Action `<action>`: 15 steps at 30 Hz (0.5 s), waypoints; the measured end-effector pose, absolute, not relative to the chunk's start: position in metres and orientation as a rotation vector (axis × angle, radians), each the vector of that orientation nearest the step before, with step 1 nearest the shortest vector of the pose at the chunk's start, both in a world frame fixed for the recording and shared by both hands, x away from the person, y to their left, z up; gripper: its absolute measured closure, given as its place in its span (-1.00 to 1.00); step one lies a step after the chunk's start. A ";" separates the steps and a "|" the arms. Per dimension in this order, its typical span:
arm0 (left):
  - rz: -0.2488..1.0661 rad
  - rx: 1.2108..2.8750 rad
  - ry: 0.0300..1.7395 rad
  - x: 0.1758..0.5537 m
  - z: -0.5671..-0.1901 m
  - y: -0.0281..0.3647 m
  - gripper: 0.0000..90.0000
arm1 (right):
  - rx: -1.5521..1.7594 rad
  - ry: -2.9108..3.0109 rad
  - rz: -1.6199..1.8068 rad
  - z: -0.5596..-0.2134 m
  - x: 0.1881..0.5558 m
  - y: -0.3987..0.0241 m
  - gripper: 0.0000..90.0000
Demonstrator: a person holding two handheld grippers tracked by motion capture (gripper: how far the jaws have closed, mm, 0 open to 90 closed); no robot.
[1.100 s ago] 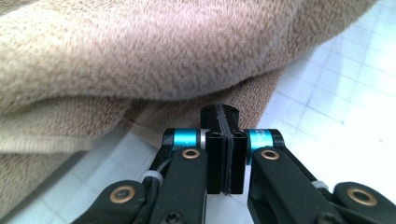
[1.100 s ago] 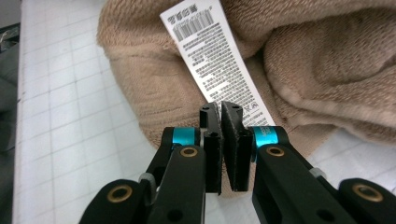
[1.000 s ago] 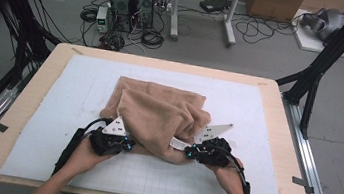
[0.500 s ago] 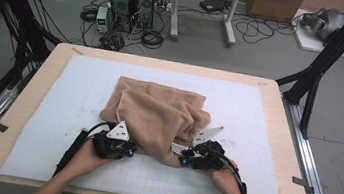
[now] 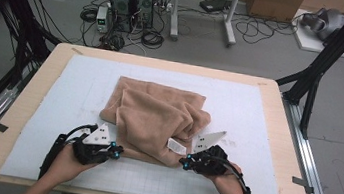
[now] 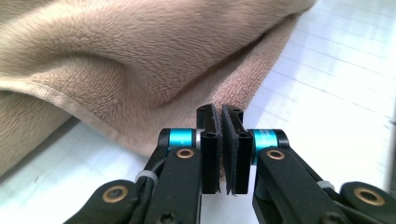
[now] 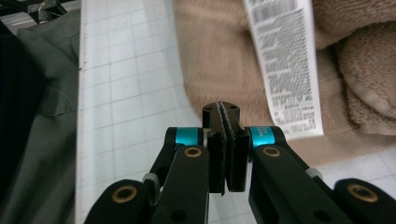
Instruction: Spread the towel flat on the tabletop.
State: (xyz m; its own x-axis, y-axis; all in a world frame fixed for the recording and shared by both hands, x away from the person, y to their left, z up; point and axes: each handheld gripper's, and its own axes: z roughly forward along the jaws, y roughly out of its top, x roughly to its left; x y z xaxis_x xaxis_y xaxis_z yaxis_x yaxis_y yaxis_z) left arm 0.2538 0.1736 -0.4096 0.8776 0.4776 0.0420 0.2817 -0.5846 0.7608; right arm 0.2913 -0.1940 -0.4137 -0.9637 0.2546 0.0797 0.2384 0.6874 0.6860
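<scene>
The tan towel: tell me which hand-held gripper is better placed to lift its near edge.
Probably the left hand-held gripper: its jaws look shut at the towel hem. The right hand-held gripper is shut too, beside the care label, with no cloth visibly pinched.

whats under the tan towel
The tan towel lies crumpled on the white gridded mat, which covers the wooden table. Its folds hide the mat beneath, so anything tucked under or inside them cannot be seen.
</scene>
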 end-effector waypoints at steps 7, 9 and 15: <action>0.341 2.212 0.544 0.223 -0.398 0.204 0.91 | 0.442 2.841 1.155 -0.413 0.292 -0.193 0.88; 0.357 2.205 0.570 0.217 -0.396 0.217 0.91 | 0.452 2.828 1.154 -0.412 0.294 -0.191 0.84; 0.366 2.166 0.657 0.212 -0.399 0.246 0.89 | 0.493 2.787 1.114 -0.416 0.305 -0.182 0.57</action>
